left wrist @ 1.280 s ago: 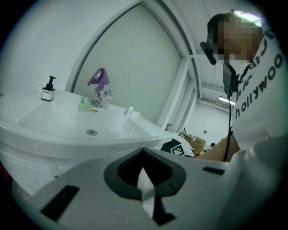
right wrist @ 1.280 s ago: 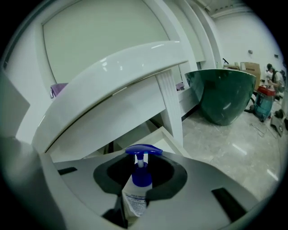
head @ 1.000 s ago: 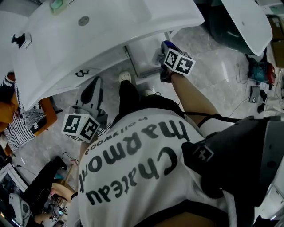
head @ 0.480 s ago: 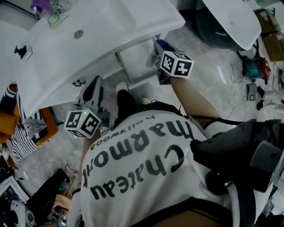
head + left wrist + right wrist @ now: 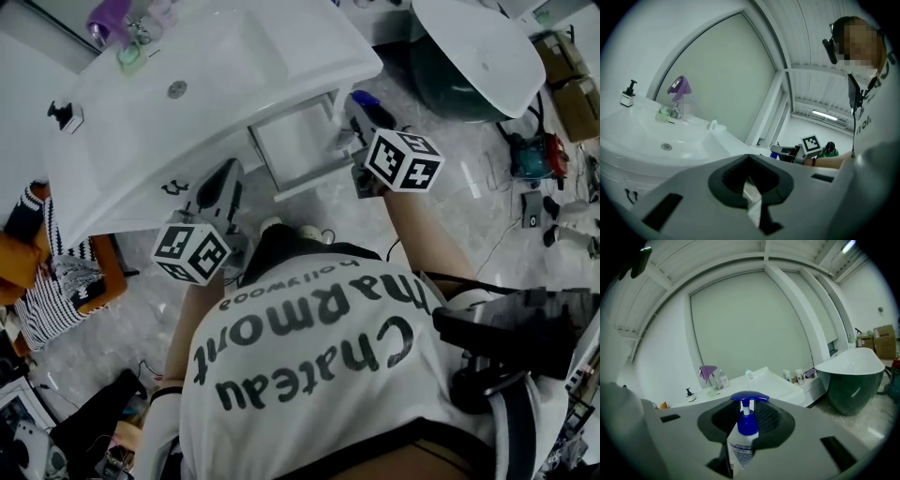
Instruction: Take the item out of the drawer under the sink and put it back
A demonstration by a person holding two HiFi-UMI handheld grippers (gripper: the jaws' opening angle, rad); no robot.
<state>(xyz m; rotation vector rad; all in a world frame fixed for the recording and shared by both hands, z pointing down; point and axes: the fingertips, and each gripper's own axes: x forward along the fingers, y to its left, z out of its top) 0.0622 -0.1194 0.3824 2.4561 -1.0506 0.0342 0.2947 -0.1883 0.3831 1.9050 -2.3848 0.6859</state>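
Observation:
My right gripper (image 5: 749, 422) is shut on a white pump bottle (image 5: 740, 451) with a blue pump head, held upright between the pads. In the head view the right gripper (image 5: 362, 118) holds the bottle (image 5: 368, 105) at the right of the open drawer (image 5: 266, 156) under the white sink (image 5: 216, 84). My left gripper (image 5: 222, 184) hangs in front of the sink cabinet, left of the drawer. In its own view the left gripper (image 5: 751, 190) has its jaws together with only a thin slit and nothing between them. The right gripper's marker cube (image 5: 811, 143) shows beyond it.
A dark green bathtub (image 5: 478, 56) stands at the right, with tools and cables on the floor (image 5: 536, 150) beside it. On the sink top are a purple-draped tap (image 5: 111, 19) and a black pump dispenser (image 5: 66, 114). A person in striped clothing (image 5: 47, 281) is at the left.
My right gripper has risen with the bottle, up and to the right, away from the drawer. My left gripper has also risen a little in front of the cabinet.

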